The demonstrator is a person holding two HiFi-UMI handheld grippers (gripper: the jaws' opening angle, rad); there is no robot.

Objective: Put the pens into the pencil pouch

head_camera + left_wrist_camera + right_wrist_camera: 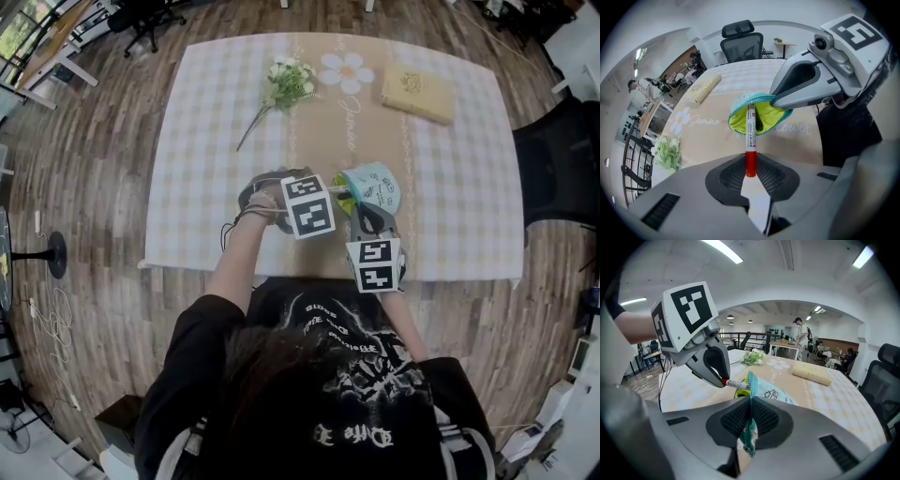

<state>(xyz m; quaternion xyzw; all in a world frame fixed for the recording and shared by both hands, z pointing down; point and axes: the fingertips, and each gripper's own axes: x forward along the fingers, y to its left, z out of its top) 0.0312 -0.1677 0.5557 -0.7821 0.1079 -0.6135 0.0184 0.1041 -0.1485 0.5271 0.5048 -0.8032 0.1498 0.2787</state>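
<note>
My left gripper (750, 176) is shut on the red cap end of a white marker pen (750, 133). The pen's far end reaches into the open mouth of the teal pencil pouch (757, 117), whose lining is lime green; a dark pen lies inside. My right gripper (750, 425) is shut on the pouch's rim (751, 394) and holds its mouth up off the table. In the head view the two grippers (309, 204) (375, 258) meet at the pouch (375, 186) near the table's front edge. The pen (736, 384) shows entering the pouch in the right gripper view.
The table carries a checked cloth (206, 141) with a beige runner. At the back lie a white flower sprig (281, 86), a daisy-shaped piece (346, 72) and a yellow rolled cloth (419, 93). A black office chair (558, 159) stands at the right.
</note>
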